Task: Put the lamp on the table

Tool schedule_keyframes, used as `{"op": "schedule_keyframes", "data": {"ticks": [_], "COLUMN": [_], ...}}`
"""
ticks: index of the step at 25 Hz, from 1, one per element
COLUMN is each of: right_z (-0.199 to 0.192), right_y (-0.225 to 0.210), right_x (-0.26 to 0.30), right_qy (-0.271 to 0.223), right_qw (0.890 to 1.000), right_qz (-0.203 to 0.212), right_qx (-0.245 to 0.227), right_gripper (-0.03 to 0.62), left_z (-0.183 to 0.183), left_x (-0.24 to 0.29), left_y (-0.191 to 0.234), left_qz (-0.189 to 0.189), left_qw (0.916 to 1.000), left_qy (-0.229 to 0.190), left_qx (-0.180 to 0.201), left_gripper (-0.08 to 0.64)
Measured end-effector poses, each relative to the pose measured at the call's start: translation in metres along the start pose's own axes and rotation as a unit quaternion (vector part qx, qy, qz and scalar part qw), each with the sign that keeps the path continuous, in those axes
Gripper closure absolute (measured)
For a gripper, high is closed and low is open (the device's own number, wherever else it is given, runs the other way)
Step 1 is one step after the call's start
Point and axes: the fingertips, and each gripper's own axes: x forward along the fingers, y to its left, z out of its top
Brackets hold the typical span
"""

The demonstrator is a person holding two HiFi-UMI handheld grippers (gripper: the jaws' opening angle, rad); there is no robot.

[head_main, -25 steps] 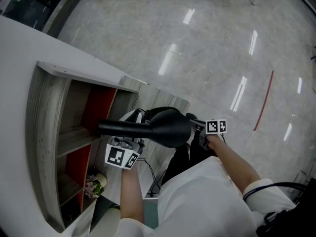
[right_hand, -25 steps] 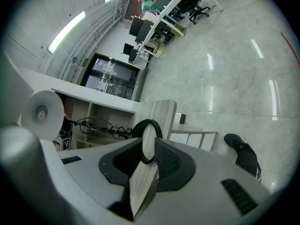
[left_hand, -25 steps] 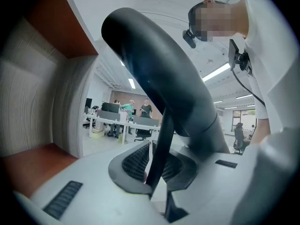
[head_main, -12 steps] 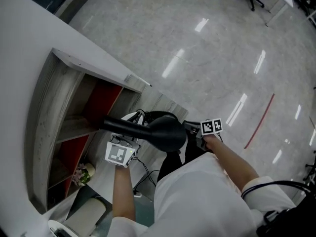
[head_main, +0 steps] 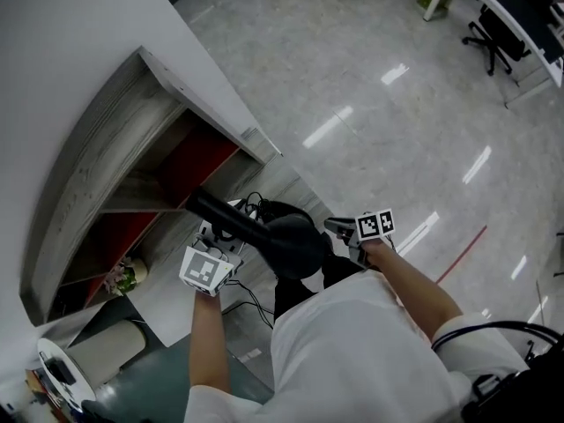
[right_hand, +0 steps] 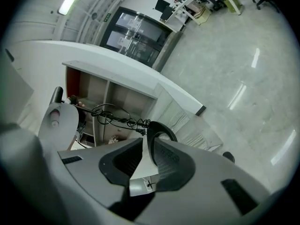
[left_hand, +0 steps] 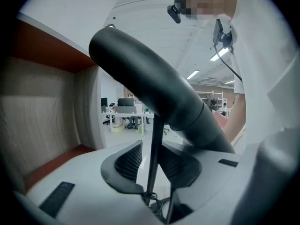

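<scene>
The lamp point(head_main: 282, 241) I carried sat just beside the shelf unit point(head_main: 97, 174) under the white counter point(head_main: 70, 60), which blocked my left. Its cable point(right_hand: 112, 114) hung tangled ahead. The floor point(head_main: 370, 86) on my right gave passing room.

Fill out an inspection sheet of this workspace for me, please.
Surface: white counter, with open shelves below.
Job's things: black lamp, held in the air by both grippers.
Clutter: flowers in a lower shelf.
Grippers: left hand-held gripper open, its jaws have just been opening, the lamp's thin rod stands between them; right hand-held gripper shut on the lamp's round edge.
Cables: coiled black cable trailing from the lamp.
Surroundings: glossy floor, office chair, red floor line.
</scene>
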Motion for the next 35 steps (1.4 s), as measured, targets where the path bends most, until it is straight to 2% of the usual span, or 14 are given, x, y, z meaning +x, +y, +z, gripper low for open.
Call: {"op": "schedule_keyframes", "data": {"ticks": [3,9,15,17,22,27,31,35], "right_z": [0.003,0.001,-0.003,-0.003,-0.005,-0.020,-0.037,-0.062], "right_y": [0.001,0.005,0.022,0.028,0.043,0.064,0.092,0.121], "right_x": [0.001,0.006,0.011,0.006,-0.017,-0.042,-0.065,-0.098], "right_qy": [0.030,0.065,0.066,0.057,0.041,0.043,0.035,0.022], "right_qw": [0.999,0.997,0.995,0.995,0.993,0.987,0.976,0.967], "right_qz": [0.006,0.011,0.026,0.031,0.036,0.042,0.056,0.059], "right_qx": [-0.020,-0.045,-0.074,-0.080,-0.101,-0.151,-0.207,-0.247], "right_gripper": [0.506,0.514,0.524,0.535,0.552,0.561,0.568,0.569], "left_z": [-0.001,-0.001,-0.015,-0.023,-0.038,-0.048,-0.057,-0.065], "left_x": [-0.008,-0.035,-0.073,-0.089,-0.129,-0.163,-0.184,-0.195], "left_y": [0.002,0.004,-0.002,-0.005,-0.021,-0.059,-0.102,-0.157], "left_qz": [0.018,0.068,0.114,0.134,0.189,0.238,0.253,0.256], "left_qw": [0.9998,0.9977,0.9934,0.9906,0.9784,0.9629,0.9526,0.9464], "left_qy": [0.003,-0.001,-0.001,-0.005,-0.034,-0.048,-0.055,-0.041], "left_qx": [0.001,0.001,-0.015,-0.025,-0.077,-0.119,-0.160,-0.193], "left_gripper": [0.439,0.436,0.441,0.465,0.543,0.549,0.549,0.549]}}
